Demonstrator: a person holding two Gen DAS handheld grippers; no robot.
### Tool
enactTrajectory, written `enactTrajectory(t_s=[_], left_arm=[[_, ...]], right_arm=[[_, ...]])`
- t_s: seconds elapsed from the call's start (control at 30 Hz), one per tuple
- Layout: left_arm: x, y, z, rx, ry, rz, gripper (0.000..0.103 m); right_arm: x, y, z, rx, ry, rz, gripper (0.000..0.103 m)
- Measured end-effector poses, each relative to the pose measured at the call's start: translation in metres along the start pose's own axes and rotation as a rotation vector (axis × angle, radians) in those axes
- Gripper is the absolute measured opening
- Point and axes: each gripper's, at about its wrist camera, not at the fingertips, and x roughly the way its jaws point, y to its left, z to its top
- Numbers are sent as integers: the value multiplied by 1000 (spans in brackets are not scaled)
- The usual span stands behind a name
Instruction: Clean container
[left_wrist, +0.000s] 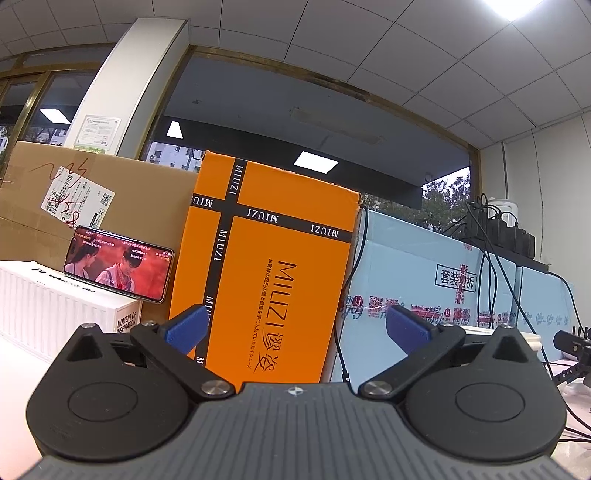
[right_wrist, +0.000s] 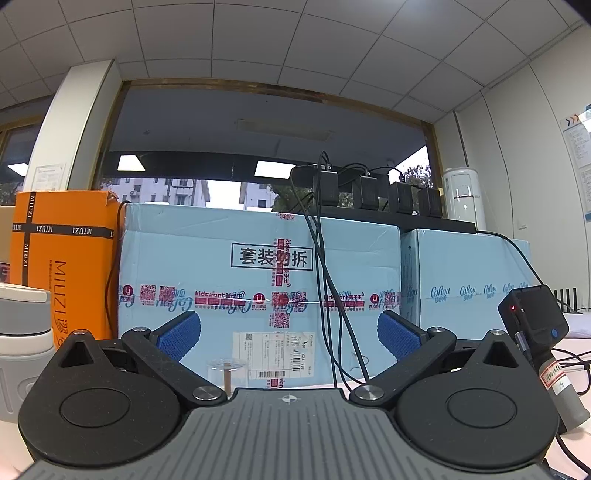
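Observation:
My left gripper (left_wrist: 295, 326) is open and empty, its blue pads spread wide, facing an orange MIUZI box (left_wrist: 273, 266). My right gripper (right_wrist: 288, 334) is open and empty too, facing a light blue carton (right_wrist: 258, 280). A grey and white container (right_wrist: 22, 343) with a lid stands at the left edge of the right wrist view, left of the right gripper. A small clear glass vessel (right_wrist: 226, 369) with a stick in it stands just beyond the right gripper, between its fingers.
A brown cardboard box (left_wrist: 110, 199), a white box (left_wrist: 55, 310) and a phone (left_wrist: 118, 264) playing video stand at left. A second blue carton (right_wrist: 465, 273) bears black chargers (right_wrist: 369, 192) with hanging cables. A black camera device (right_wrist: 535, 325) stands at right.

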Motion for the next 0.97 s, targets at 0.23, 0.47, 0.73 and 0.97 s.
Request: enactTrajectory(t_s=[0.23,0.47,0.73,0.97], left_arm=[[1,-4,-1,27,10,7,103],[0,-12,-2,76,12,27,103],[-1,-14,-2,93,6,17,103],[-2,-14,-2,93,5,20,103]], right_arm=[[0,-3,1,10,-4,1,103],[-9,-14,2,87,-47,83,103],[-6,-10,2,71,-21,85,103],[-5,-9,2,65,-7,82,103]])
